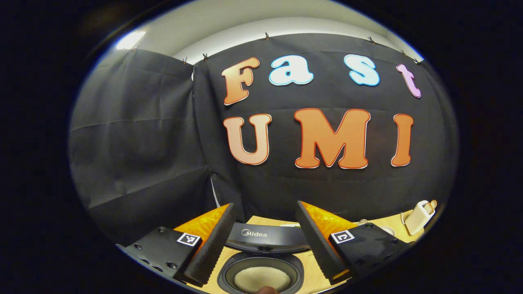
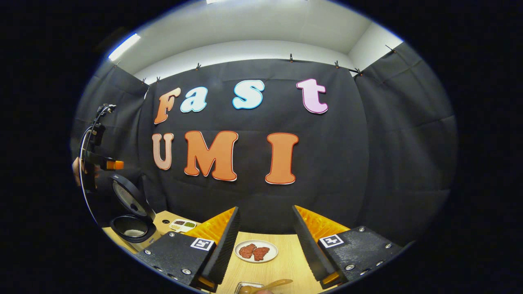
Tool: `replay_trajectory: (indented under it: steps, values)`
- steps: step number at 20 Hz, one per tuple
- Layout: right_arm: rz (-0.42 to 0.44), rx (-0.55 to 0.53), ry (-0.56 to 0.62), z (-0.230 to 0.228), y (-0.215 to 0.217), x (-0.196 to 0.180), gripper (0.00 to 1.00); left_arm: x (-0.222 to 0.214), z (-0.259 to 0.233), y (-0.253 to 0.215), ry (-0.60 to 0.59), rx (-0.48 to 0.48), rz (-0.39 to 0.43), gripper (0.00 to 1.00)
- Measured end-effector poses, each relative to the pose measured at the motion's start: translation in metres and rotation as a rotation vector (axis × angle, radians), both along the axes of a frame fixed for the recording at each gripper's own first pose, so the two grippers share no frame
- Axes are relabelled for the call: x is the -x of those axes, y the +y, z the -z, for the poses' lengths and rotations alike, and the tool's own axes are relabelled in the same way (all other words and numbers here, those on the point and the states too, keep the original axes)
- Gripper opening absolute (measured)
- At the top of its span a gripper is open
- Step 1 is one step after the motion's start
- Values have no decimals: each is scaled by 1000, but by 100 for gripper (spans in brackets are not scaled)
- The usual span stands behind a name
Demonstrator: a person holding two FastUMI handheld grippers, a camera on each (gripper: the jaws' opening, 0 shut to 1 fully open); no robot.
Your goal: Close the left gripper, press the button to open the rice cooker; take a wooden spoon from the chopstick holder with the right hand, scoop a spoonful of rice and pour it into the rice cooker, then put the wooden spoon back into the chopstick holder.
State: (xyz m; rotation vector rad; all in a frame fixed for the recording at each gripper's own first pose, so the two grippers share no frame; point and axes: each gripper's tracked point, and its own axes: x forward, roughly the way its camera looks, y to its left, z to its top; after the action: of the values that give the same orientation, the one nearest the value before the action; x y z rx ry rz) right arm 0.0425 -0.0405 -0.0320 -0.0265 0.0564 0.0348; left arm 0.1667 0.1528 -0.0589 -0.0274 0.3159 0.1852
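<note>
Left tool (image 1: pixel 264 241): fingers spread, nothing between them, held above the rice cooker (image 1: pixel 261 269). Cooker is open. Lid (image 1: pixel 267 238) stands up at the back, seen between the fingers. Inner pot shows a pale layer of rice (image 1: pixel 261 278) at the bottom. A small brownish bit sits at the very bottom edge of the left gripper view, over the pot rim; can't tell what it is.

Right of the cooker in the left gripper view: a cream-white upright container (image 1: pixel 417 217) with a wooden piece at its top, standing on the wooden surface (image 1: pixel 392 223) near the wall. Can't tell what's inside. A small glass jar (image 1: pixel 365 223) sits just beside the right finger, contents unreadable.

Right tool (image 2: pixel 265 241): fingers spread, pinching nothing. Ahead of it on the surface (image 2: pixel 286 261), a white plate (image 2: pixel 256 250) with two reddish-brown pieces of meat. At the bottom edge of the right gripper view, the wooden spoon (image 2: pixel 269 284) lies over a small clear container (image 2: pixel 247 286); contents of that container are cut off.

Far left in the right gripper view: the open rice cooker (image 2: pixel 130 226), lid tilted up, pale contents in the pot. Left tool (image 2: pixel 107 164) held above it, a hand (image 2: pixel 77 169) behind it. Between the cooker and the right tool's left finger, a small divided tray (image 2: pixel 182 224) with a dark portion and a green portion.
</note>
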Motion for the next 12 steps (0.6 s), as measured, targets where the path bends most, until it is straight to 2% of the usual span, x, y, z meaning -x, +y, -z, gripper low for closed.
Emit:
replay_trajectory:
  steps: [2, 3, 5, 7, 8, 9, 10, 11, 12]
  values:
    - [-5, 10, 20, 6, 2, 2, 79, -21, 22, -3, 63, 22, 23, 100]
    - [-6, 12, 27, 8, 2, 3, 79, -30, 36, 0, 103, 27, 17, 99]
    - [-5, -5, 54, 16, 3, 5, 79, -31, 57, 14, 162, 11, -54, 100]
    - [-2, -9, 74, 22, 1, 7, 79, -41, 62, 6, 176, 5, -33, 99]
    - [-4, -4, 81, 25, 1, 8, 79, -39, 69, 4, 217, -16, -25, 99]
    - [-2, 0, 86, 26, 0, 9, 79, -35, 74, 5, 248, -40, -27, 94]
    - [3, 3, 87, 26, -2, 9, 79, -29, 88, 1, 280, -54, -22, 100]
    - [7, 1, 85, 26, -2, 9, 79, -25, 90, 0, 300, -51, -17, 94]
    - [6, -3, 85, 27, -1, 8, 79, -19, 95, -1, 322, -42, -14, 97]
